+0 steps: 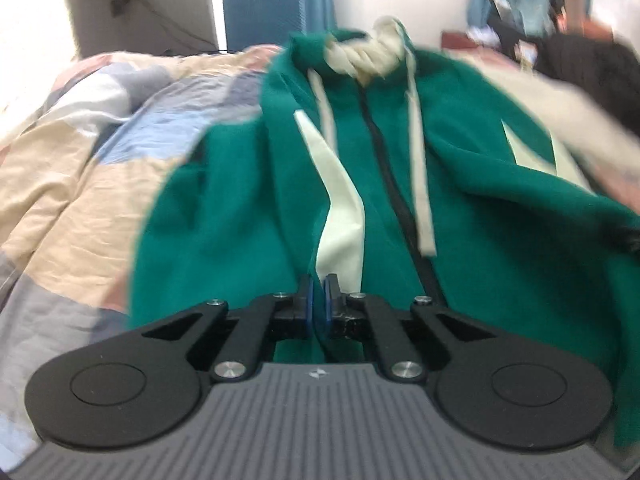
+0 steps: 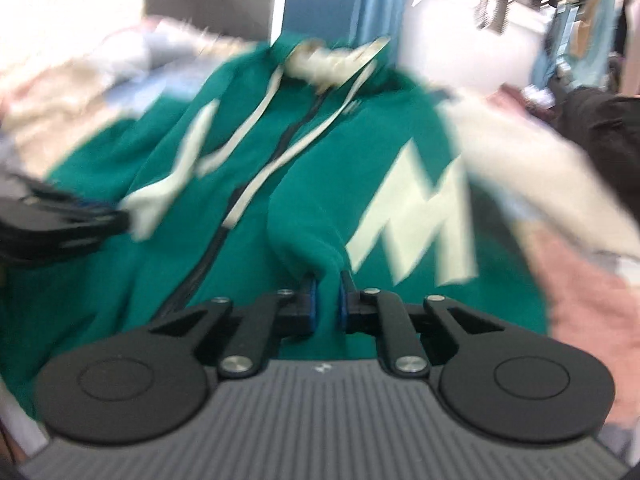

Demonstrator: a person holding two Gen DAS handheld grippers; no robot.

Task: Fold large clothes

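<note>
Both the left gripper [image 1: 319,294] and right gripper [image 2: 327,296] pinch the green hoodie [image 1: 460,208] on a patchwork quilt [image 1: 80,152].

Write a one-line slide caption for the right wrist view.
Right gripper pinches green hoodie on the bed.

- A large cream shape like the letter M stands on the chest of the green hoodie [image 2: 280,160].
- No other text is readable; both views are blurred.
</note>
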